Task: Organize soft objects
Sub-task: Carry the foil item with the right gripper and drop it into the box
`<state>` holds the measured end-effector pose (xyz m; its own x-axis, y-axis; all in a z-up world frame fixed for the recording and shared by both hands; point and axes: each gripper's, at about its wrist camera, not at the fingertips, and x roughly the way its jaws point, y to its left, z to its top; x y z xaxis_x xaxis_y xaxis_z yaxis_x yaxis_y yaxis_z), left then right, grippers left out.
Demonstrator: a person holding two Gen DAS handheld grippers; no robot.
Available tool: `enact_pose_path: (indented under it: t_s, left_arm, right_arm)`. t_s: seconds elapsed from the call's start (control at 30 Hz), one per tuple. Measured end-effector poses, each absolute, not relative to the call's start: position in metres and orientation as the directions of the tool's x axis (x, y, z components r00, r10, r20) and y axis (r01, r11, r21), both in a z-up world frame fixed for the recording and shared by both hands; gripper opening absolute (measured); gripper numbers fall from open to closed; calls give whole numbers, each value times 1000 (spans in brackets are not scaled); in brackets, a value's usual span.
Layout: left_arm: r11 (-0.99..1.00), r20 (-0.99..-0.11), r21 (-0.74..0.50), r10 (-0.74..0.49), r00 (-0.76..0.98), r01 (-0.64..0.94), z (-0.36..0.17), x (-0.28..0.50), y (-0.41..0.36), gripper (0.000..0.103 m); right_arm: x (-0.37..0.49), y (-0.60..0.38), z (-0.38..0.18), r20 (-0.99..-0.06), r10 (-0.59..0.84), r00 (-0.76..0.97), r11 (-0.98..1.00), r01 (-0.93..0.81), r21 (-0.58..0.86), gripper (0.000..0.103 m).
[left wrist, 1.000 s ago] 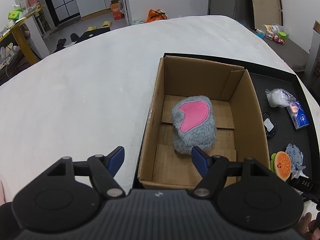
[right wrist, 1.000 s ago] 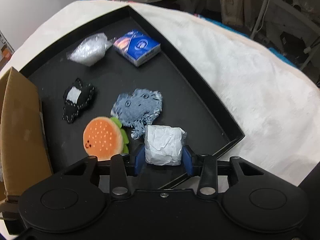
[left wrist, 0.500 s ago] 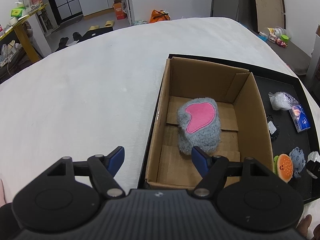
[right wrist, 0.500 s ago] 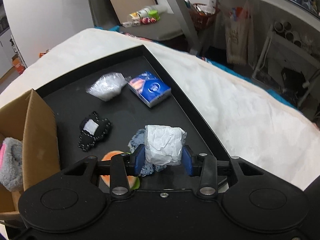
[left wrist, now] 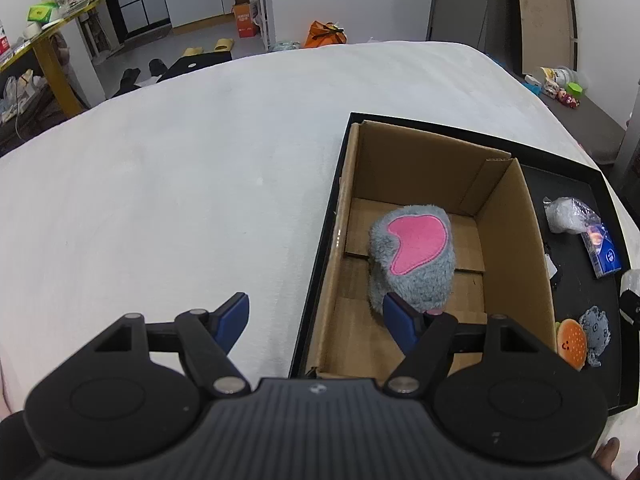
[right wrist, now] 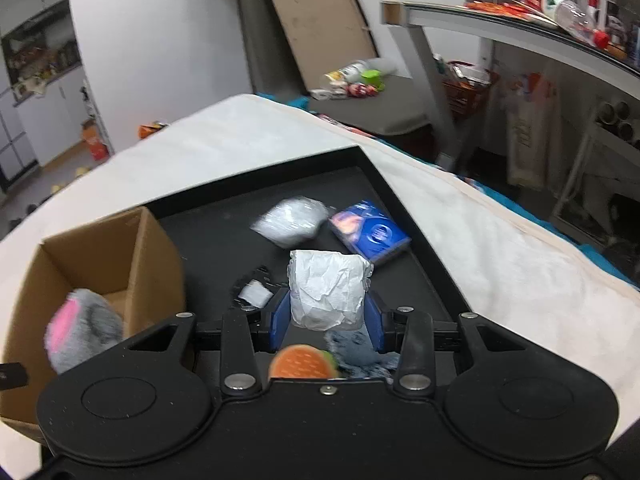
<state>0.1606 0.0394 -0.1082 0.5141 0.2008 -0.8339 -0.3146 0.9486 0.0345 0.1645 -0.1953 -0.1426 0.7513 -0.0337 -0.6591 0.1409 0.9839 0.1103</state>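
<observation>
A cardboard box [left wrist: 516, 240] stands on a black tray [left wrist: 580, 164] and holds a grey plush with a pink patch [left wrist: 412, 256]. My left gripper [left wrist: 316, 320] is open and empty, near the box's left front corner. My right gripper [right wrist: 326, 316] is shut on a crumpled white paper wad [right wrist: 326, 288], held above the tray [right wrist: 416, 240]. Below it lie a burger plush [right wrist: 300, 362], a blue-grey fabric piece [right wrist: 352, 350] and a black felt piece [right wrist: 254, 290]. The box [right wrist: 132, 256] with the plush [right wrist: 80, 328] is to the left.
A clear plastic bag [right wrist: 290, 222] and a blue tissue pack [right wrist: 370, 236] lie at the tray's far side. The tray rests on a white covered table [left wrist: 160, 200]. A metal desk [right wrist: 500, 36] and floor clutter lie beyond.
My right gripper has lifted the paper wad well above the tray and tilted up toward the room. My left gripper has drifted slightly back and left; the box sits further right in its view.
</observation>
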Motion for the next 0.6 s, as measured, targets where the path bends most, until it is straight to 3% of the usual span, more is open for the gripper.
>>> enact_pose_path:
  t_s: [0.6]
  left_arm:
    - [949,-821,-20,165,547,-316,-108,159,59,72]
  right_arm:
    - [190,-141,-108,-570,295,767,955,-247,162,39]
